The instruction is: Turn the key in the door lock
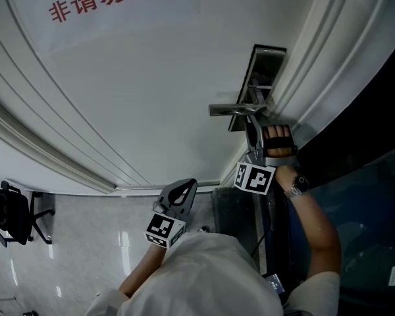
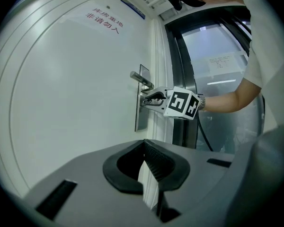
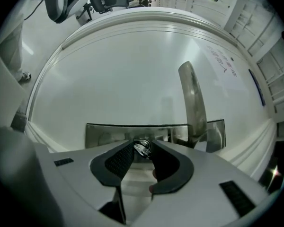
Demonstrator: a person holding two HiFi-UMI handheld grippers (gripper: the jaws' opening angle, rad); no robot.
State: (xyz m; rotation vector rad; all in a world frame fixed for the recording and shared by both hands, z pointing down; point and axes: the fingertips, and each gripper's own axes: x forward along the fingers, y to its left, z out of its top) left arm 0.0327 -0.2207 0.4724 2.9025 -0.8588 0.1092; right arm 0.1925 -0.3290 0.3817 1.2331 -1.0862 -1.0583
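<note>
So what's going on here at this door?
A person is working the lock of a white door with two handheld grippers. The right gripper has its jaws closed on the key in the lock plate, near the lever handle. The left gripper hangs back from the door, jaws together and empty.

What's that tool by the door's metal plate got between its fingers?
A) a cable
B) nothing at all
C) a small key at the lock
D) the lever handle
C: in the right gripper view, a small key sits between the fingers of the right gripper at the lock plate; the lever handle stands off to one side.
</note>
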